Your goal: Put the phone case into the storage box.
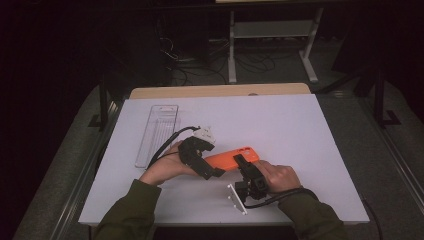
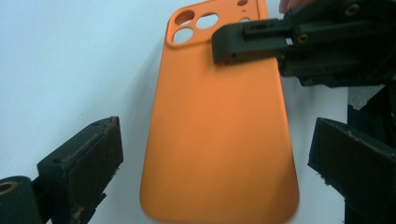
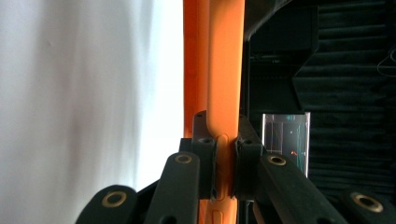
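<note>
An orange phone case (image 1: 227, 159) lies at the middle of the white table top, back side up with its camera holes at the far end (image 2: 191, 25). In the left gripper view my left gripper (image 2: 217, 140) is open, one jaw standing on each side of the case (image 2: 219, 130), neither touching it. In the high view the left gripper (image 1: 214, 159) sits at the case's left end. My right gripper (image 1: 243, 162) is shut on the case's edge near the camera end. Its pads (image 3: 205, 154) pinch the thin orange rim (image 3: 224, 56).
A clear plastic tray (image 1: 157, 131) lies at the table's back left and also stands out against the dark background (image 3: 285, 140). A white strip with holes (image 1: 237, 199) sits by the right gripper near the front edge. The white board (image 1: 310, 145) is bare to the right.
</note>
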The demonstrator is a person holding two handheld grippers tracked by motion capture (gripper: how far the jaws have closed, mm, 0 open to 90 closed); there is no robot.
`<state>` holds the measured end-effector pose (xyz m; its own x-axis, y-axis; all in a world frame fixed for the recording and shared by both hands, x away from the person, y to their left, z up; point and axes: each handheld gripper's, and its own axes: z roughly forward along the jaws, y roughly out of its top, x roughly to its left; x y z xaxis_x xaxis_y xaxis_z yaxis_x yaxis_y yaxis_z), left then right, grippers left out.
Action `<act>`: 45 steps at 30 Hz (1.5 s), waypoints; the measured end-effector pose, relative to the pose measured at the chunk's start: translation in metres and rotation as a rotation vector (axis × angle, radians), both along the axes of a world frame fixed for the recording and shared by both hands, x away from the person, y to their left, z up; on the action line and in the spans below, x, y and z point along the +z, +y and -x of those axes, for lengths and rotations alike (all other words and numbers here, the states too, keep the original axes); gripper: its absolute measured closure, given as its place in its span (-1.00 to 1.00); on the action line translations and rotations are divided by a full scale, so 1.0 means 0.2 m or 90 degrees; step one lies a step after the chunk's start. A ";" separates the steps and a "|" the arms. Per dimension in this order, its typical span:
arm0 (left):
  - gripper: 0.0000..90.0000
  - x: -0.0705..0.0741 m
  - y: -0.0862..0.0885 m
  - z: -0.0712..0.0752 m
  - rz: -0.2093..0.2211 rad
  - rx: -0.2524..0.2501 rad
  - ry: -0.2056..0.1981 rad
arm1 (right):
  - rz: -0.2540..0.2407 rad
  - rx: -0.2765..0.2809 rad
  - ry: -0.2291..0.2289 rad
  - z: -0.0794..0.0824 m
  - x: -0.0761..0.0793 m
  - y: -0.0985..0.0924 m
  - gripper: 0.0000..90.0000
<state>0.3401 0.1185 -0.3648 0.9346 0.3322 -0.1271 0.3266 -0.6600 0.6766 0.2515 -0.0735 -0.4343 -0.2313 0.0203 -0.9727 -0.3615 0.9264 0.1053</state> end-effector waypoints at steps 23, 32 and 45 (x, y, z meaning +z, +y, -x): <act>-0.97 -0.03 0.18 -0.01 -0.004 0.067 -0.049 | -0.020 -0.055 0.046 -0.09 0.05 -0.12 0.79; -0.97 -0.07 0.21 -0.01 0.032 0.056 -0.067 | -0.046 -0.072 0.055 -0.10 0.05 -0.15 0.79; -0.97 -0.12 0.22 -0.04 0.080 0.054 -0.092 | -0.061 -0.081 0.064 -0.10 0.06 -0.16 0.79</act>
<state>0.3489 0.1625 -0.3878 0.9152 0.4010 -0.0396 0.2717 -0.5414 0.7956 0.2711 -0.1058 -0.4217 -0.3165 0.1461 -0.9373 -0.2261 0.9480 0.2242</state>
